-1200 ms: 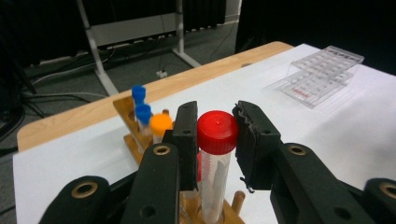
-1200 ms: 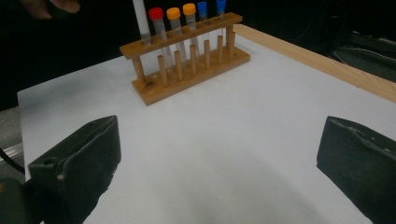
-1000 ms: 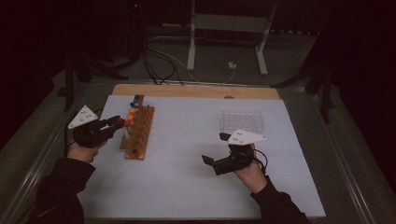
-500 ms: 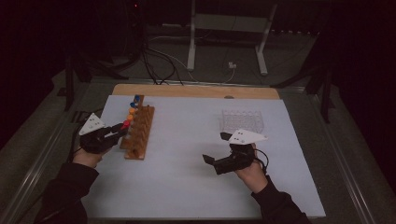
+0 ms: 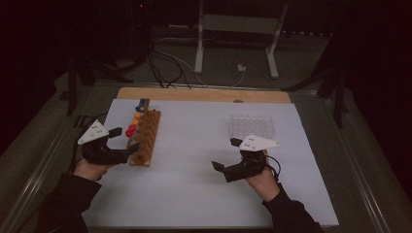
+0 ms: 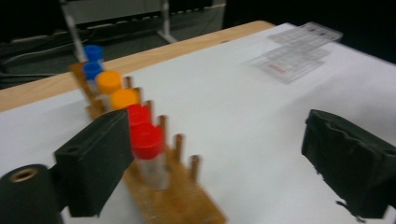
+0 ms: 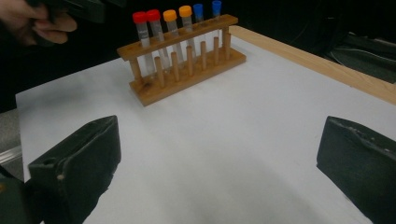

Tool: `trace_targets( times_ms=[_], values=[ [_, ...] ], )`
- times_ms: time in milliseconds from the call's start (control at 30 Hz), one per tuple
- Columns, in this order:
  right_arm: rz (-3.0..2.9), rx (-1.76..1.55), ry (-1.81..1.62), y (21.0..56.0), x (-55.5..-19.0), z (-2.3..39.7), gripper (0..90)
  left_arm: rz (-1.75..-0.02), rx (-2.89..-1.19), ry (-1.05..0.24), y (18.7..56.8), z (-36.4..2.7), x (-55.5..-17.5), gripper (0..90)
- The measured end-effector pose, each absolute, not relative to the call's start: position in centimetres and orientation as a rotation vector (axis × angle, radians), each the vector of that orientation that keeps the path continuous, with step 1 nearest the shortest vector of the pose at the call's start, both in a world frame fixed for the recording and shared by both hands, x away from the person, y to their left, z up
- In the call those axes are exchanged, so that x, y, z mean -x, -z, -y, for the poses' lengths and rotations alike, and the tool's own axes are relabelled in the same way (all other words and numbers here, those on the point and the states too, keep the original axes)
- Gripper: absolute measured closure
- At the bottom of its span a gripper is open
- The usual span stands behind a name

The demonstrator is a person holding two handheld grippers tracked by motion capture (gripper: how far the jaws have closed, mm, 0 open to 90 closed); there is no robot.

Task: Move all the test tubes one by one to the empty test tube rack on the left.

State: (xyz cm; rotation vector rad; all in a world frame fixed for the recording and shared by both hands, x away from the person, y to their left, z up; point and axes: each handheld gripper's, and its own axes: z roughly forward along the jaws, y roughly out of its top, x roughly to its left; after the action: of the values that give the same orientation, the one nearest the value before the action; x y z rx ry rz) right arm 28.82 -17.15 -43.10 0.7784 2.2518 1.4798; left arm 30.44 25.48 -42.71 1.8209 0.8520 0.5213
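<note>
- Six capped tubes stand in the wooden rack at about 9 o'clock on the desk: two red, two orange, two blue.
- The left hand-held gripper sits just beside the rack's near end; its jaws have just been opening and now stand apart, with nothing pressed between them. The nearest red-capped tube stands in the rack, close by one jaw.
- The right hand-held gripper rests toward 5 o'clock, jaws apart and empty, well clear of the clear plastic tray at 2 o'clock.
- Risk: the left jaw is so close to the red tube that a sideways swing could knock the tube or drag the light rack across the sheet.
- Risk: a re-grip on the cap alone could slip.
</note>
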Motion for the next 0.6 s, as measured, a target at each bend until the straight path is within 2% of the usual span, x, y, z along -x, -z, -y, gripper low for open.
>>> trace_targets(
  times_ms=[167, 600],
  values=[
    [-2.251, -0.785, -1.479, 43.2, -28.9, 17.3, 0.0, -0.778, -1.826, -0.473, 42.1, -24.5, -29.5, 0.8],
    [-2.244, -0.787, -1.486, 43.2, -28.7, 17.5, 0.0, -0.708, -1.811, -0.381, 44.0, -21.8, -27.0, 0.7]
  ],
)
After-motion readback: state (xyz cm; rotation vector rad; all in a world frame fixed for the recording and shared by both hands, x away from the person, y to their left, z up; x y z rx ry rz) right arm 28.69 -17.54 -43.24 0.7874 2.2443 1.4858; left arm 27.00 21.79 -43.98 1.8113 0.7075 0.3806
